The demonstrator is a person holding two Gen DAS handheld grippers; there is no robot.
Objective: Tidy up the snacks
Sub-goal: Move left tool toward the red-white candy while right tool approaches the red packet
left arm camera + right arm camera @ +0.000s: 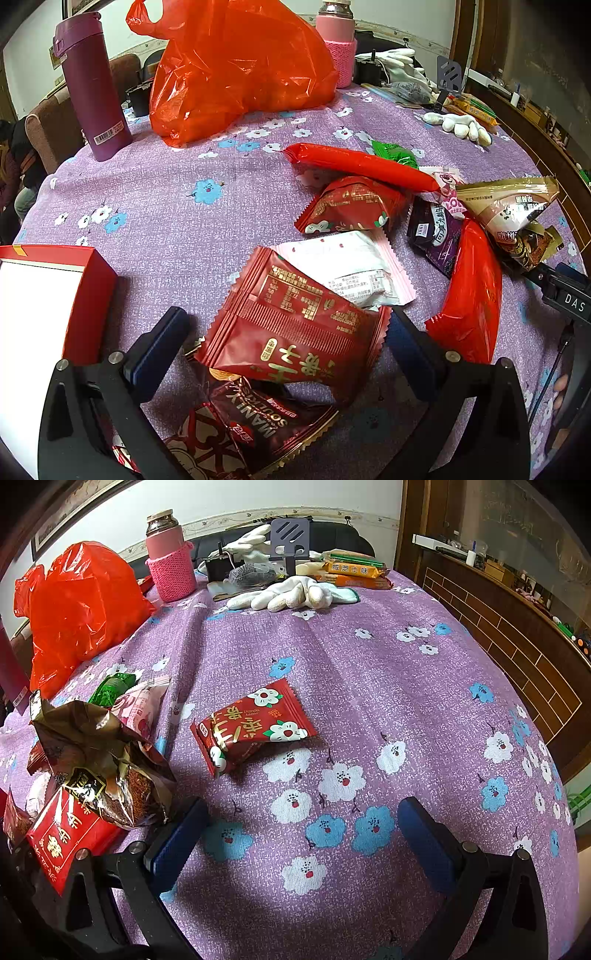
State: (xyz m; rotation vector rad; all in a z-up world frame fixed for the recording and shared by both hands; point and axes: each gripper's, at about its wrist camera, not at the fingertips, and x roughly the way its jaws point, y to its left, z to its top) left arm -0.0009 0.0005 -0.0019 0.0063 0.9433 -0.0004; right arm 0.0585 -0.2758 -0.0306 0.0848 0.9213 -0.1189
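Note:
In the left wrist view my left gripper (288,325) is open, its blue fingers either side of a red snack packet (295,325) lying on a dark packet (243,432). Beyond lie a white-pink packet (351,269), another red packet (351,206), a long red tube (362,166), a purple packet (439,236) and a tan packet (517,206). A red box (88,299) with a white inside sits at left. In the right wrist view my right gripper (303,819) is open and empty above the cloth, short of a red flowered packet (251,723). A brown packet (99,764) lies left.
The table has a purple flowered cloth (388,686). A red plastic bag (240,70), a purple flask (92,85) and a pink flask (170,561) stand at the back. White gloves (291,594) and orange biscuit packs (354,572) lie far back. A wooden cabinet (517,627) stands right.

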